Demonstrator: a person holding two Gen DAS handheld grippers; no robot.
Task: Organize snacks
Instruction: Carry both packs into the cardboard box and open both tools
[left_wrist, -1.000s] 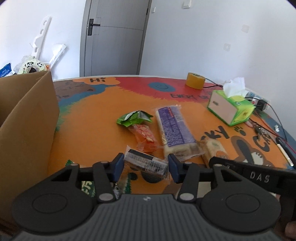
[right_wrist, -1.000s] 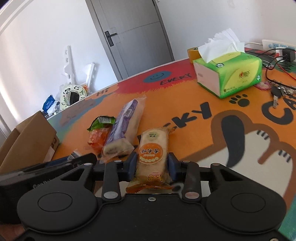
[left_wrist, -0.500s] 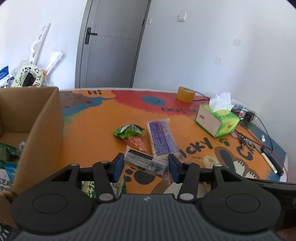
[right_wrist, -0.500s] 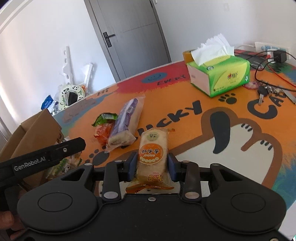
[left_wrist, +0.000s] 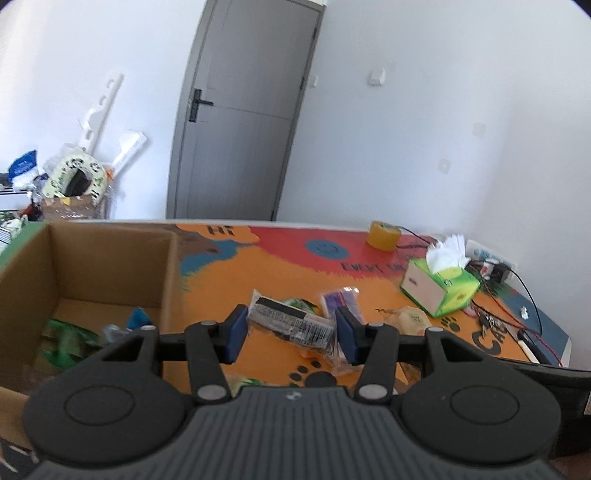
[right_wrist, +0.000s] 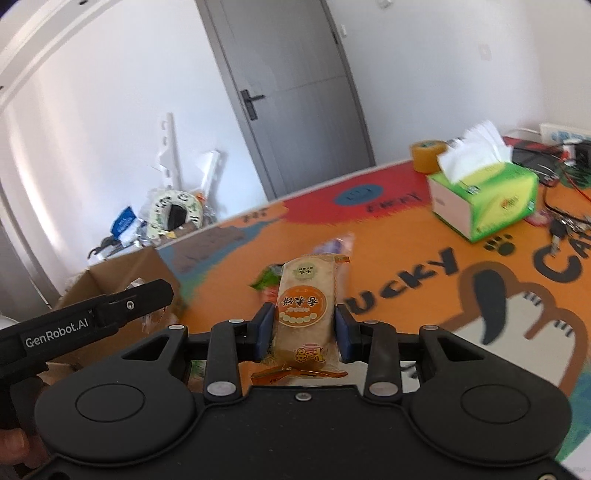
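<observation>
My left gripper (left_wrist: 291, 334) is shut on a clear snack packet with a barcode label (left_wrist: 291, 323) and holds it above the table, just right of the open cardboard box (left_wrist: 110, 266). The box holds several snacks, among them a green one (left_wrist: 66, 338). My right gripper (right_wrist: 304, 326) is shut on a tan cake packet with an orange label (right_wrist: 306, 306), lifted above the table. The same cake packet shows in the left wrist view (left_wrist: 410, 317). A purple packet (left_wrist: 341, 301) and a green-and-orange packet (right_wrist: 269, 282) lie on the table.
A green tissue box (right_wrist: 487, 199) and a roll of yellow tape (left_wrist: 382, 235) stand at the table's far right. Keys and cables (right_wrist: 561, 225) lie beside the tissue box. The left gripper's body (right_wrist: 85, 321) shows in the right wrist view, over the box (right_wrist: 118, 277).
Both grippers have risen from the table with their packets. The left one has swung left toward the cardboard box, whose inside now shows.
</observation>
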